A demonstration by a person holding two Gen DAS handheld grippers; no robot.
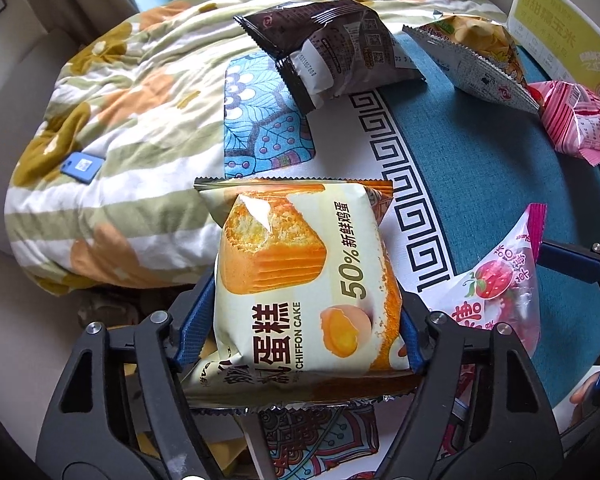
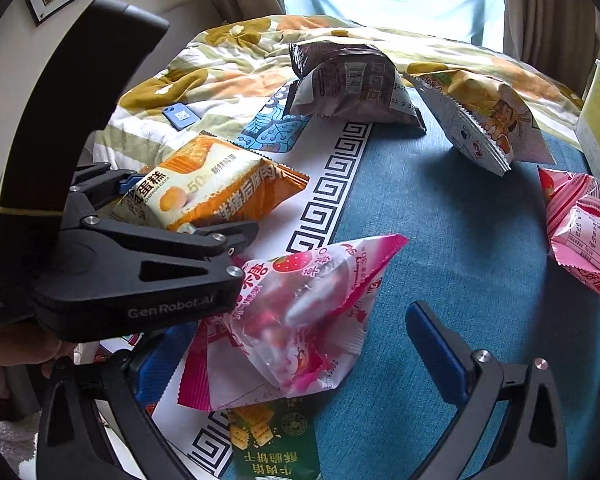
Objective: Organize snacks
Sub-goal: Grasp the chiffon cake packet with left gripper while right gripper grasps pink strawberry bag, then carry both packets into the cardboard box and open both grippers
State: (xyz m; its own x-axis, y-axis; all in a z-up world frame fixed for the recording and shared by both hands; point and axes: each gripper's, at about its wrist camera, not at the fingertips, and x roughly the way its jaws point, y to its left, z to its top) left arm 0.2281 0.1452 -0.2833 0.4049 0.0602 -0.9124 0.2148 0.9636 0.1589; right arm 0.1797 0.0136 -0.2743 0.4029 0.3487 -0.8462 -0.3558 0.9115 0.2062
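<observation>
Chiffon cake packet [image 1: 300, 280] is sitting between the blue pads of the left tool [image 1: 306, 328], pads touching both its sides and gripping it. Right tool [image 2: 300, 344] is standing wide open around the strawberry candy bag [image 2: 292, 312], not pressing it. Both packets are lying on the patterned cloth [image 2: 440, 216].

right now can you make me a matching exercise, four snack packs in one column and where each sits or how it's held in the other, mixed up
Things:
1. chiffon cake pack
2. strawberry candy pack
3. dark brown pack
4. green cracker pack

Places:
A. far end, against the quilt
B. between the left jaws
C. between the open right jaws
D. nearest edge, under the candy pack

Pairs: 1-B, 2-C, 3-A, 4-D
</observation>
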